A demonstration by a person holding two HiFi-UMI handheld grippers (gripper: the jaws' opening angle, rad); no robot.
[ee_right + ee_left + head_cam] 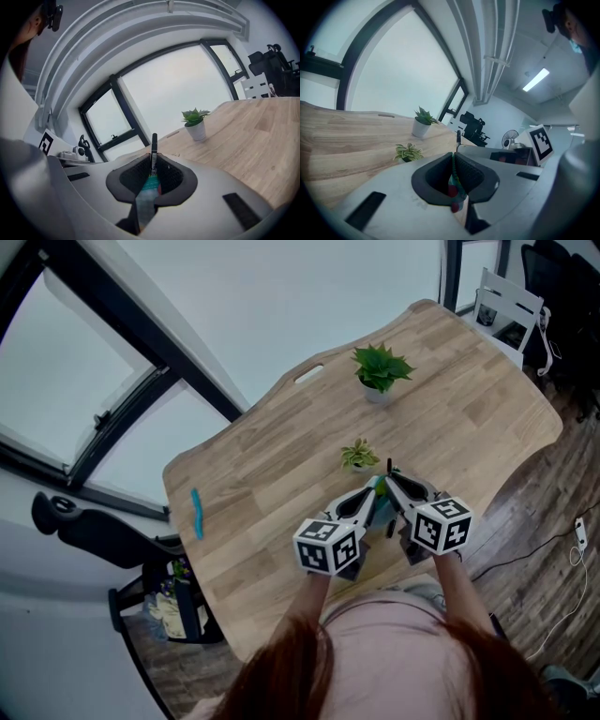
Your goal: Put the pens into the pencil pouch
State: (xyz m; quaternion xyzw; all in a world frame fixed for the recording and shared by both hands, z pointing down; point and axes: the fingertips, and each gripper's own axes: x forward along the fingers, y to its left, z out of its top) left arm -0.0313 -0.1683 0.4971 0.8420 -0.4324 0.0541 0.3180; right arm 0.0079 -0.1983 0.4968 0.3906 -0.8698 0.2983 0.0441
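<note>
My left gripper (pixel 453 158) had its jaws pressed together on a thin edge of the pencil pouch (pixel 455 190). The pouch was soft fabric patterned in green and red, and it hung between and below the pads. My right gripper (pixel 153 161) was clamped on a dark pen (pixel 153 146). The pen stood upright between the pads, with its upper end poking out past the fingertips. Directly beneath it, inside the same jaws, showed the teal fabric of the pouch.

The two grippers met tip to tip, the right one just beside the left, above the near edge of a wooden table (pixel 281 456). Close ahead of both jaws stood a small potted plant (pixel 359 457) with pale striped leaves. Farther ahead stood a larger green plant (pixel 380 371) in a white pot. A blue pen (pixel 196 512) lay on the table well off to the left of my left jaws, near the table's edge. Beyond the table was a large window (pixel 84 362) with dark frames.
</note>
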